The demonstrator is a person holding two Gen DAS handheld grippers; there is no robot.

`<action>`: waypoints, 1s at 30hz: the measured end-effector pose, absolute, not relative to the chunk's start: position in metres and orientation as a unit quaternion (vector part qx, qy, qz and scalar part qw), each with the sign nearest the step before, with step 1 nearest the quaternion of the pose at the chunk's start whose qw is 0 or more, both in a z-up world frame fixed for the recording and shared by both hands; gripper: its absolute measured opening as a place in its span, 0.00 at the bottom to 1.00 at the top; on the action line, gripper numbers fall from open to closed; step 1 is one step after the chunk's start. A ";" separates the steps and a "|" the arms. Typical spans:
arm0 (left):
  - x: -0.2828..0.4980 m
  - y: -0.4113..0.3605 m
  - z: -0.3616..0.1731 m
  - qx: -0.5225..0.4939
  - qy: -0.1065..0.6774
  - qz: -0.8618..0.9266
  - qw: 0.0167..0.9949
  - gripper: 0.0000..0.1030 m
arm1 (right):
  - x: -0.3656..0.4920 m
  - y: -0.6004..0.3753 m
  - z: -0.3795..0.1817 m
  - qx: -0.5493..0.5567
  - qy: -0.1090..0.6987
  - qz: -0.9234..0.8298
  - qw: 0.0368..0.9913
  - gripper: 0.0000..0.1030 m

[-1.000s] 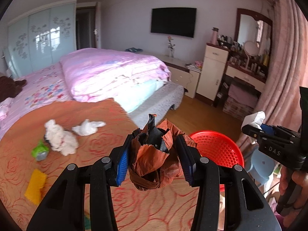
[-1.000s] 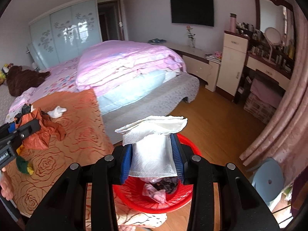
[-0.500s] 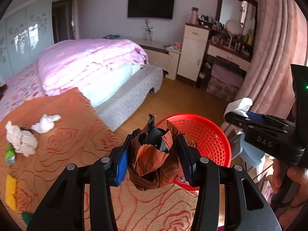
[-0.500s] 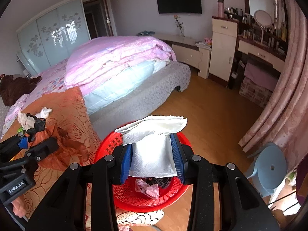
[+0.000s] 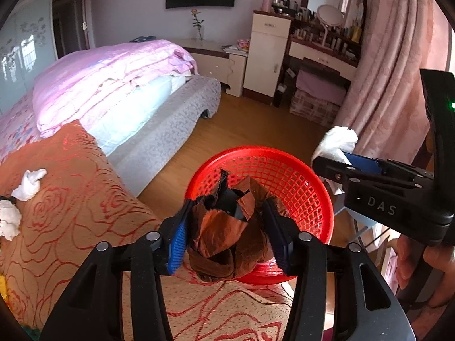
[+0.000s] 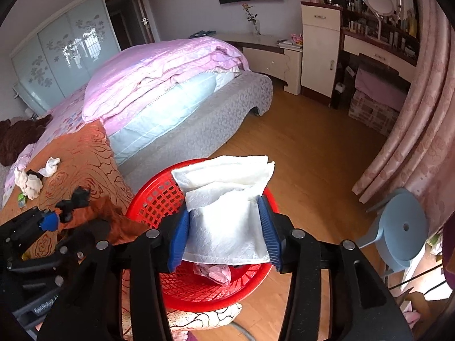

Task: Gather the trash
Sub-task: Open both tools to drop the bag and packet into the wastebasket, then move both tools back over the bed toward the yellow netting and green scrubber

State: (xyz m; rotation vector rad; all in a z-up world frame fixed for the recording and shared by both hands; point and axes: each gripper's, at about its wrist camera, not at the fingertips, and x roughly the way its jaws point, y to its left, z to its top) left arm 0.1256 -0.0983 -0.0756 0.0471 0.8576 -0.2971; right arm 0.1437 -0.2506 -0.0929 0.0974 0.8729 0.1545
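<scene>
My left gripper [image 5: 227, 227] is shut on a crumpled brown wrapper [image 5: 224, 241], held over the near rim of the red mesh basket [image 5: 298, 182]. My right gripper [image 6: 224, 236] is shut on a folded white tissue [image 6: 227, 201], held above the same basket [image 6: 159, 196], which has some pink trash [image 6: 212, 272] in it. The right gripper also shows at the right of the left wrist view [image 5: 330, 167], beside the basket. White crumpled tissues [image 5: 28, 180] [image 6: 31, 182] lie on the orange rose-patterned bedspread [image 5: 71, 199].
A bed with a pink duvet [image 5: 113, 71] stands behind the bedspread. A wooden floor [image 6: 307, 147], a dressing table [image 6: 378, 45], pink curtains [image 6: 421, 130] and a blue stool [image 6: 401, 227] lie to the right.
Both grippers have swung right from the bedspread toward the basket. The brown wrapper is now over the basket's rim and the tissue hangs over its inside.
</scene>
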 end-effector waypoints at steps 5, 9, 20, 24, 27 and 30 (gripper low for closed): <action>0.125 -0.096 -0.078 0.016 0.420 -0.151 0.895 0.61 | 0.144 -0.251 -0.094 0.048 0.424 0.074 0.901 0.54; 0.122 -0.092 -0.077 0.011 0.417 -0.148 0.896 0.67 | 0.144 -0.252 -0.094 0.049 0.422 0.072 0.902 0.55; 0.106 -0.079 -0.065 0.011 0.394 -0.128 0.910 0.70 | 0.141 -0.251 -0.091 0.041 0.417 0.069 0.905 0.55; 0.098 -0.077 -0.059 0.021 0.381 -0.117 0.917 0.70 | 0.139 -0.247 -0.089 0.034 0.412 0.071 0.908 0.55; 0.093 -0.072 -0.054 0.020 0.374 -0.109 0.921 0.70 | 0.137 -0.242 -0.087 0.029 0.408 0.076 0.910 0.56; 0.086 -0.062 -0.048 0.016 0.366 -0.096 0.925 0.70 | 0.134 -0.237 -0.085 0.022 0.402 0.081 0.912 0.56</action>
